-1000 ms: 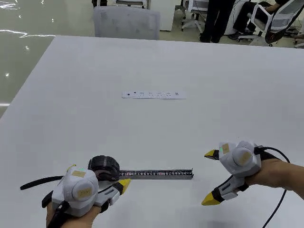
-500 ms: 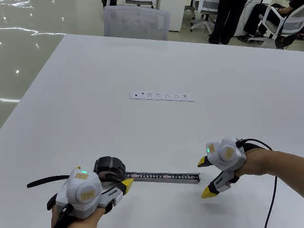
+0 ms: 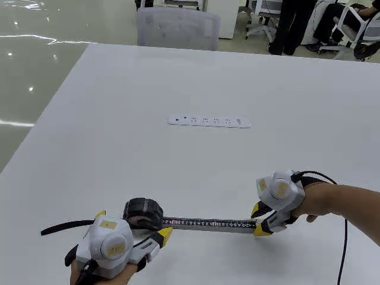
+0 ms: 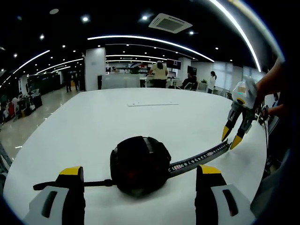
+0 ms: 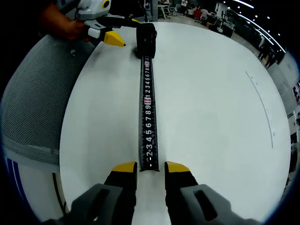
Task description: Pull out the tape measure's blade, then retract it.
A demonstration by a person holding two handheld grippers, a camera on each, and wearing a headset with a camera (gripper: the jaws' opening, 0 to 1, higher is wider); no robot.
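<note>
Partly out: the tape measure's blade [image 3: 208, 224] lies flat on the white worktop [image 3: 237, 83], running from its black case [image 3: 143, 212]. Left hand-held gripper [image 3: 132, 224] straddles the case, jaws spread. Right hand-held gripper [image 5: 150, 167] brackets the blade's tip, jaws narrowly apart. Further pulling and the whole retraction likely remain.

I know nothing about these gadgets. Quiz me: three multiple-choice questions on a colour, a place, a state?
1. The tape measure's case is: A red; B white; C black.
2. The right gripper's jaws are: A around the case; B flanking the blade's free end; C on the chair.
3. The blade is: A fully wound in; B drawn out flat on the table; C curling upward.
Answers: C, the case looks black; B, they sit either side of the blade's end; B, its numbers run along the table.
</note>
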